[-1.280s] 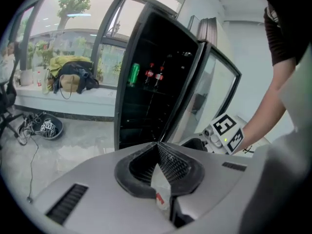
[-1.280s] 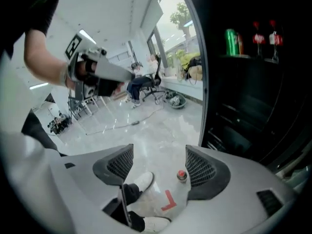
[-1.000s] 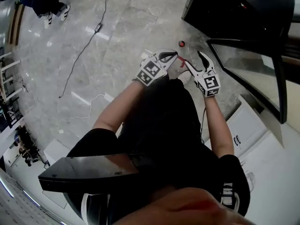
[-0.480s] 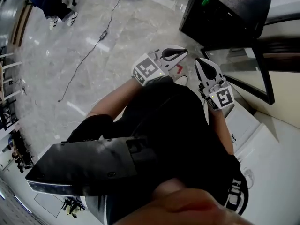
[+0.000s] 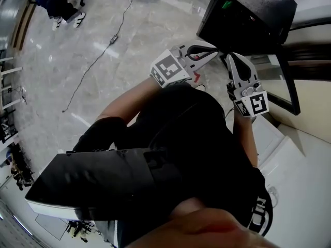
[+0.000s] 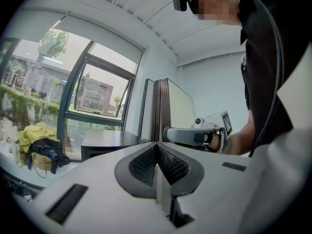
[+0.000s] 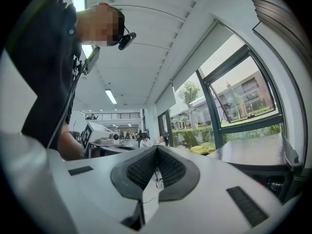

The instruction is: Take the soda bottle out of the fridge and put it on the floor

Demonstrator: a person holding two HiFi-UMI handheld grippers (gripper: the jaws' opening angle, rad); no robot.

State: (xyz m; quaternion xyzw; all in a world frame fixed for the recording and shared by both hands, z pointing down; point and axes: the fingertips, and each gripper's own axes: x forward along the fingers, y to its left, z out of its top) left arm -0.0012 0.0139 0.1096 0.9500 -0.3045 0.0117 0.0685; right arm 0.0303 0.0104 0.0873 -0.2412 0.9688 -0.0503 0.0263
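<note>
The grey stone floor [image 5: 103, 61] spreads below us, and the black fridge [image 5: 248, 14] stands ahead with its glass door [image 5: 290, 87] swung open, so the taking-out looks done. Our left claw [image 5: 209, 50] and right claw [image 5: 231, 58] are held level in front of us, each with its jaws pressed together on nothing. We judge the soda bottle [image 5: 196, 77] set down: only a red sliver, probably it, shows on the floor just under the left claw, so little seems left.

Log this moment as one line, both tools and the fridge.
left tool: shut, empty, level | right tool: shut, empty, level | black box-shaped fridge: ahead of both tools, apart from them
</note>
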